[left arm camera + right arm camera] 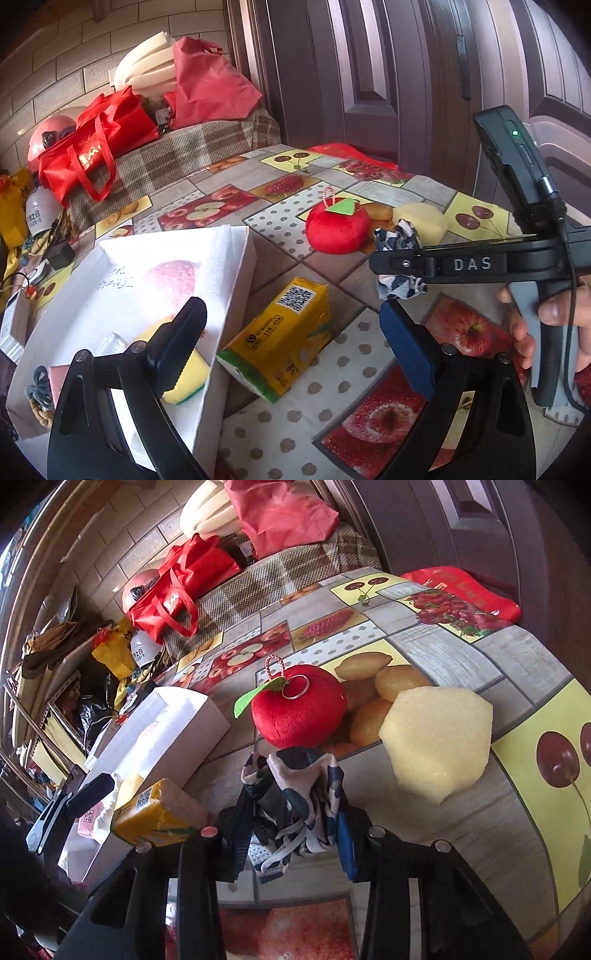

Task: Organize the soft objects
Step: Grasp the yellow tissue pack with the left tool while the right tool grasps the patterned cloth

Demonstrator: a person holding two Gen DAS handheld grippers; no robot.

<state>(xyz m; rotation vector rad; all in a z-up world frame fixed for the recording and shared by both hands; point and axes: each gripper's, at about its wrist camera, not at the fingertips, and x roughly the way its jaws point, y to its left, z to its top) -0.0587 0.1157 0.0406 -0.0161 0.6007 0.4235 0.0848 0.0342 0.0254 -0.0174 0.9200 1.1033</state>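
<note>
Right wrist: right claw [291,834] clamped on patterned cloth [295,797]; left claw [291,325] wide, empty.

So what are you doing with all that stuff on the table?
A person is tidying soft things into a white box. The right tongs are shut on a blue-and-white patterned cloth lying in front of the red plush apple and yellow sponge. The left tongs are open and empty, above the yellow tissue pack beside the box.

Plush apple [301,709] lies between box [162,727] and sponge [437,738].
</note>
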